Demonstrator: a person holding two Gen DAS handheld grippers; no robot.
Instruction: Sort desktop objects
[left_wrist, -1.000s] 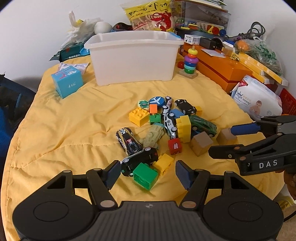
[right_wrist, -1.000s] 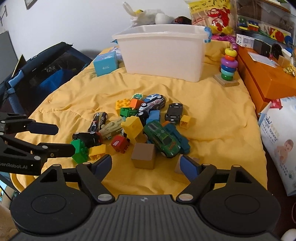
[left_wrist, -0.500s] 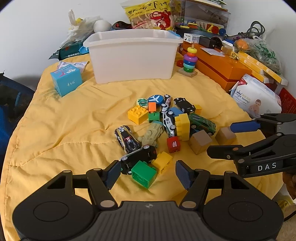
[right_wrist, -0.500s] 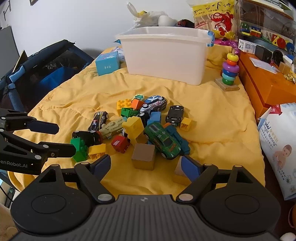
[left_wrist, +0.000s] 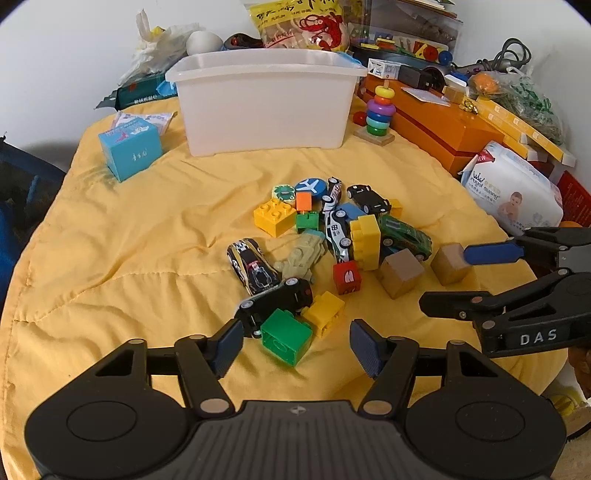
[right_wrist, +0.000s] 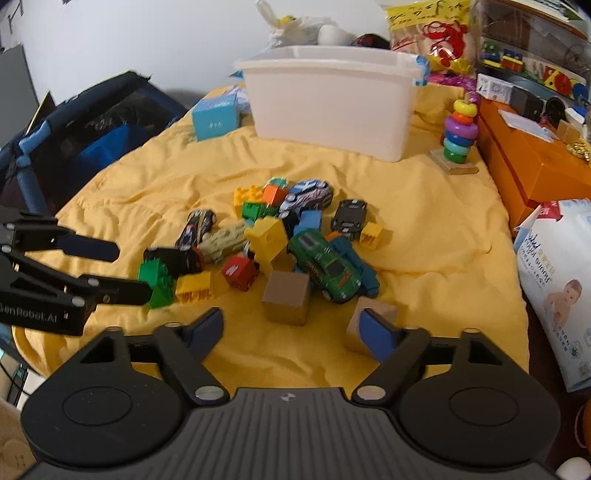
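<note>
- The left claw (left_wrist: 294, 338) is spread wide and holds nothing. In the left wrist view a green brick (left_wrist: 286, 336) lies just ahead of it, low in the middle of the frame and between the two blue pads.
- Just above that brick sit a black toy car (left_wrist: 275, 304) and a small yellow brick (left_wrist: 324, 312). The car lies crosswise, its long axis running from lower left to upper right, so a closing claw could catch its near end as well.
- The right claw (right_wrist: 291, 330) is also wide open and empty. In the right wrist view a brown wooden cube (right_wrist: 287, 297) stands just above the gap between its pads, near the centre of the frame.
- A second wooden cube (right_wrist: 369, 325) sits at lower right of centre, partly hidden behind the right-hand pad; I cannot tell whether the pad touches it.
- The rest of the toys form one heap mid-frame on the yellow quilt (left_wrist: 129, 229): a green race car (right_wrist: 327, 264), other cars and bricks, packed against one another.
- The white bin (left_wrist: 266, 99) stands at upper centre, well beyond the heap, and looks the likely place for the sorted pieces.
- My judgement: each claw is nearer its own side, left for the green brick, right for the brown cube. Each thing lies straight ahead and slightly below, so the move turns on a short drop forward.
</note>
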